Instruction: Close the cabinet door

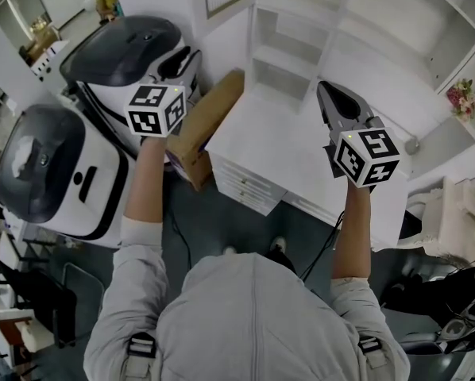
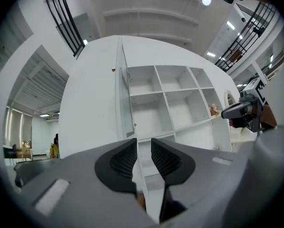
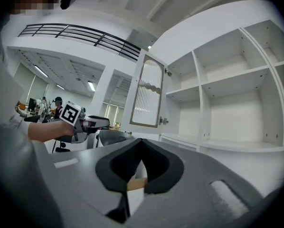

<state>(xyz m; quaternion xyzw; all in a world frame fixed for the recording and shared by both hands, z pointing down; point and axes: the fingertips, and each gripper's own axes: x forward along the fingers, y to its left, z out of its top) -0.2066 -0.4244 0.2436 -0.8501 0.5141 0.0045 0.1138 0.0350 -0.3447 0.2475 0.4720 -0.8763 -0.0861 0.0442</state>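
The white-framed cabinet door with a ribbed glass panel (image 3: 148, 92) stands swung out from the left edge of the white open-shelf cabinet (image 3: 227, 99). It is above the back left corner of the white counter (image 1: 279, 151) that tops the drawers.

The left gripper (image 2: 143, 145) is held up in front of the cabinet. Its jaws are spread a little and only air is between the ridged pads (image 2: 124, 159). In its view the door shows almost edge-on, above and slightly left of the jaw gap and well apart from it.

The right gripper (image 3: 141, 142) has its jaw tips pressed together on nothing. From there the door appears ahead and above the tips, with its face towards the camera, also well apart.

A long brown cardboard box (image 1: 210, 124) lies against the counter's left edge, just beside the left gripper in the head view.
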